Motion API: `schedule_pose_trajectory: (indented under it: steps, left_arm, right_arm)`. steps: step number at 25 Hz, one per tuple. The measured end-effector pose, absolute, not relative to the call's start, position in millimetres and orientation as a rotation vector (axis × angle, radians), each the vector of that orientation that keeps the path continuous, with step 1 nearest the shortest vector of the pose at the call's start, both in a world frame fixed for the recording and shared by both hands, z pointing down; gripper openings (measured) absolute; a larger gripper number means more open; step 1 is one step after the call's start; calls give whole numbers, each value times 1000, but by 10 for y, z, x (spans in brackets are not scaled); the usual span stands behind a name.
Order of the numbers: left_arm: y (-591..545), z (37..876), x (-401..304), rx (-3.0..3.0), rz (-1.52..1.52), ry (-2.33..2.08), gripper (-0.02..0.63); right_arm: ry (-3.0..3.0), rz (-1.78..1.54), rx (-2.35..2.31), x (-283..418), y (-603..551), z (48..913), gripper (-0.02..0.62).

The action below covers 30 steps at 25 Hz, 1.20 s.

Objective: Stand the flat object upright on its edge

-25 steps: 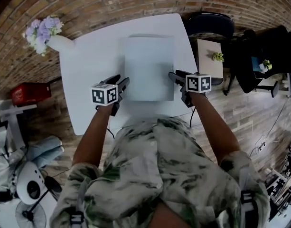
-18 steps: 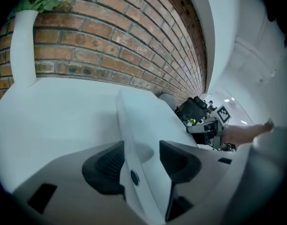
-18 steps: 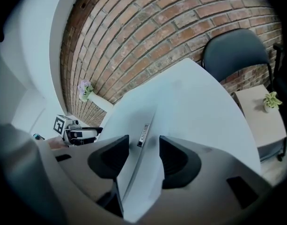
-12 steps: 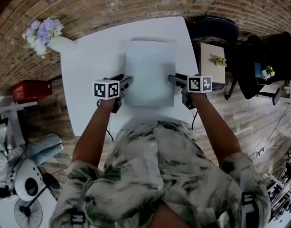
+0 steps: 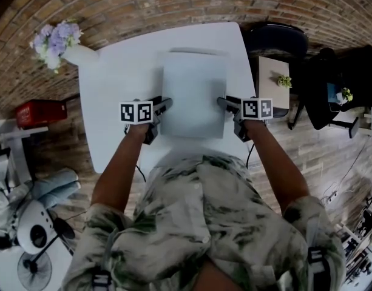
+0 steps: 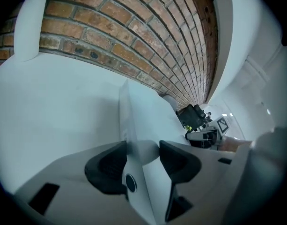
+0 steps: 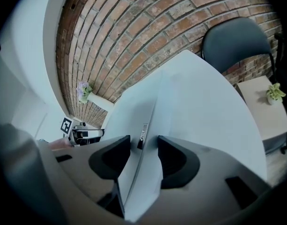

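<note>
Thin pale-grey rectangular slab (image 5: 193, 93), prob. stiff & slippy, lies flat on white table (image 5: 113, 90), side edges between jaws of left hand-held gripper (image 5: 164, 105) (just opened wide) & right hand-held gripper (image 5: 224, 102) (just closing, not pinching yet): grip mid-edges.

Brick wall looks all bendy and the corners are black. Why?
Left gripper view: the wide-angle lens curves the brick wall and leaves dark corners. Right gripper view: same bend and dark rim. Head view: bricks bow along the top, dimmer overall.
</note>
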<state>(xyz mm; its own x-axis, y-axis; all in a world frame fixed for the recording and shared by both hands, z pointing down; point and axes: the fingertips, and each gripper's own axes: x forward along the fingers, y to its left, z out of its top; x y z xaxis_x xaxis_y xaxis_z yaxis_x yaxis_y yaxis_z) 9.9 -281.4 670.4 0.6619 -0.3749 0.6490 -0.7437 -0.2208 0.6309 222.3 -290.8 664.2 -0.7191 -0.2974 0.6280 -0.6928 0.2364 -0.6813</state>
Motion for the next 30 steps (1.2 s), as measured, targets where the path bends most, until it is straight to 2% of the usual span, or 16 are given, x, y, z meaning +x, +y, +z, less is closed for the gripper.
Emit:
schedule_pose_trajectory:
  steps: [14, 30]
  left_arm:
    - [-2756, 6562, 47, 1829, 379, -925, 219]
    - [-2793, 6122, -194, 1918, 352, -1018, 219]
  right_arm:
    - [-2149, 1462, 879, 2183, -2876, 6506, 187]
    - [-2297, 1240, 800, 1914, -3042, 6053, 183]
